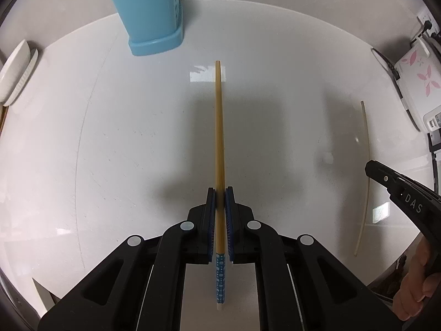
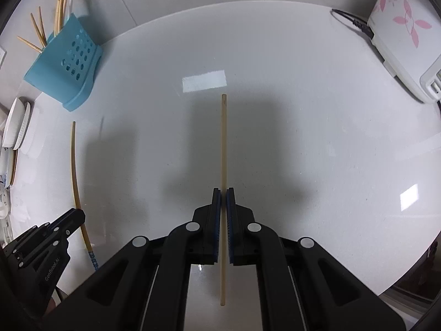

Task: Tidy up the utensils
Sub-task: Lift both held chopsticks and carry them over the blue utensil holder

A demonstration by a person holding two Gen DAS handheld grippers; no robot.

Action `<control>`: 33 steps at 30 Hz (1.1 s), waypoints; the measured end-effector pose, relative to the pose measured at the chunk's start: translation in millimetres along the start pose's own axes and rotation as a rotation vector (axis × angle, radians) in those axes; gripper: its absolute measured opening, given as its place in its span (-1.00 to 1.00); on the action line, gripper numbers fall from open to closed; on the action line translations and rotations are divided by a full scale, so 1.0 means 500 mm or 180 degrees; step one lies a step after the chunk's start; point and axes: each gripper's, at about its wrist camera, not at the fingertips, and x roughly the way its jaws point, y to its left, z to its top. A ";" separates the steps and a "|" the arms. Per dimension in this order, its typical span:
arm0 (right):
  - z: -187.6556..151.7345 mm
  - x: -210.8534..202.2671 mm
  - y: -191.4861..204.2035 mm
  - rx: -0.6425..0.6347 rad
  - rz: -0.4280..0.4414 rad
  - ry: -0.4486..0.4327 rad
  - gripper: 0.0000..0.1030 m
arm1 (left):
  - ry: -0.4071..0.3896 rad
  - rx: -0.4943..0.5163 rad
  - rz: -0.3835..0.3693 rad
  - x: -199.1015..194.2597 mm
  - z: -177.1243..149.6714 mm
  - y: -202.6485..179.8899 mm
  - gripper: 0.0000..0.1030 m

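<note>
Right wrist only: chopsticks (image 2: 38,31) inside holder (image 2: 66,66).

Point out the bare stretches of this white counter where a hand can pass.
Bare: between the blue perforated utensil holder and the flowered white appliance, beyond both chopsticks. Crowded: the left edge, with stacked white plates beside the holder.

Home kitchen counter: white worktop (image 2: 275,55) is bearing a blue utensil holder (image 2: 69,63) with chopsticks (image 2: 59,11), stacked white dishes (image 2: 16,127), and a flower-printed plugged-in appliance (image 2: 399,35).
</note>
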 end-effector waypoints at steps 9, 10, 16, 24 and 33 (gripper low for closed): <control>-0.002 -0.058 0.014 -0.0079 0.0008 -0.0237 -0.94 | -0.0189 -0.0008 -0.0031 -0.044 0.011 0.016 -0.88; 0.002 -0.064 0.021 -0.0091 0.0006 -0.0275 -0.94 | -0.0218 -0.0006 -0.0030 -0.050 0.016 0.016 -0.88; 0.015 -0.097 0.040 -0.0149 0.0043 -0.0482 -0.94 | -0.0407 -0.0012 -0.0039 -0.094 0.038 0.023 -0.88; 0.045 -0.143 0.076 -0.0233 0.0112 -0.0729 -0.94 | -0.0635 -0.0044 -0.0018 -0.153 0.061 0.049 -0.88; 0.076 -0.183 0.118 -0.0334 0.0165 -0.0949 -0.94 | -0.0793 -0.0105 -0.0005 -0.195 0.095 0.071 -0.88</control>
